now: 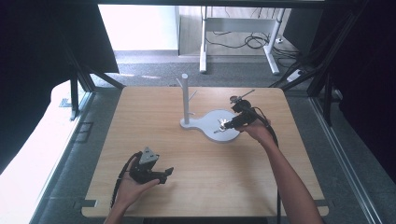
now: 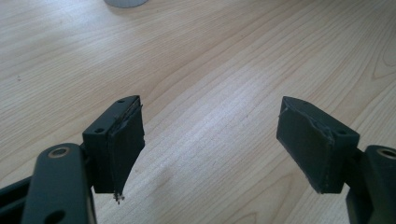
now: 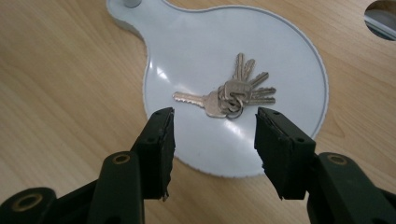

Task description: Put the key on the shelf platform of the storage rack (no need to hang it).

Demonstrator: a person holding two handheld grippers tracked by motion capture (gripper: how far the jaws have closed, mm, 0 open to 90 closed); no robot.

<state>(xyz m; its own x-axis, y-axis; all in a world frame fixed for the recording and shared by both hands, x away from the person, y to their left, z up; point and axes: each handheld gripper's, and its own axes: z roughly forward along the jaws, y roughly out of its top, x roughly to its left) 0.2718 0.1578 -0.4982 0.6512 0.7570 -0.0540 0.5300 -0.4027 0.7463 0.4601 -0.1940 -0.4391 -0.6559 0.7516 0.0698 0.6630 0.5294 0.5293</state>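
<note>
Silvery keys [image 3: 231, 95] lie on the grey tray [image 3: 289, 60], apparently just beyond the right gripper's [image 3: 214, 135] released fingers [image 3: 161, 140].

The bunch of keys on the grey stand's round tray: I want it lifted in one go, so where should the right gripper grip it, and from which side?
Grip the bunch of keys at the ring, where the heads stack thickest, coming from above with the right gripper open as now. The keys lie flat and fanned on the tray, so a single blade offers little to pinch.
</note>
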